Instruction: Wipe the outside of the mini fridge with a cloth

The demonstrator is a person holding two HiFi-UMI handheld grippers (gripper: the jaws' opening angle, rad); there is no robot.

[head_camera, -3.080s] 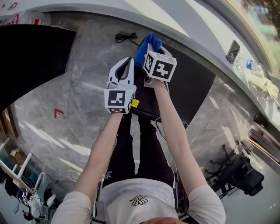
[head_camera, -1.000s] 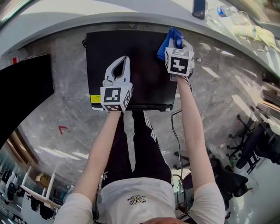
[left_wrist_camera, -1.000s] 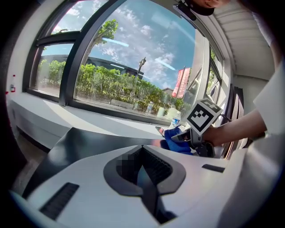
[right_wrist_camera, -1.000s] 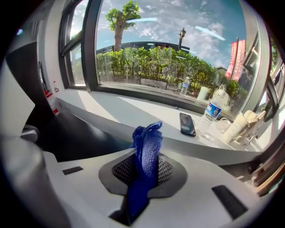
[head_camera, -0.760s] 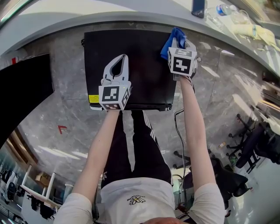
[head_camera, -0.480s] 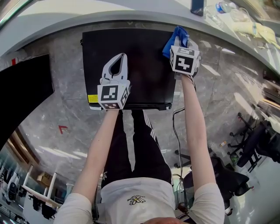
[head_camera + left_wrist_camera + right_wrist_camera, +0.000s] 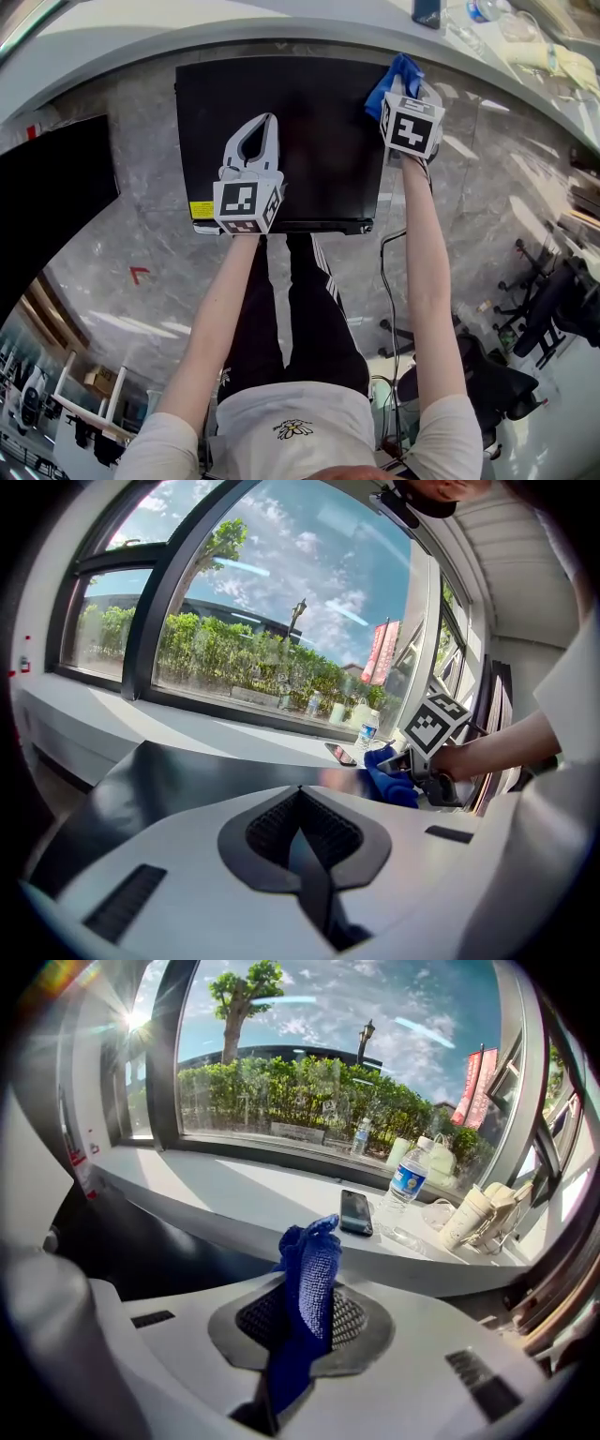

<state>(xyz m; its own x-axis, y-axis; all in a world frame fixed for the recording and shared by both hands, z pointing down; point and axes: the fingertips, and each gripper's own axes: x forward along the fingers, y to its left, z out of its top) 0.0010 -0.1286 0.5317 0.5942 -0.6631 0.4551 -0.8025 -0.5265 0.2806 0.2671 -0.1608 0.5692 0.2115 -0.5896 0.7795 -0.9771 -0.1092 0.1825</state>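
Since a second ago the right gripper [image 7: 409, 94] has carried the blue cloth [image 7: 397, 73] rightward, to the far right corner of the mini fridge [image 7: 309, 112]. On the left, the left gripper [image 7: 259, 131] hovers over the black top, clenched on nothing. On the right, the jaws are clamped on a narrow fold of cloth. The risk, I judge, is overshooting the edge: the wad would lose the surface, or the corner could snag it and drag it free.

Blue cloth [image 7: 401, 75], black mini fridge [image 7: 309, 141]
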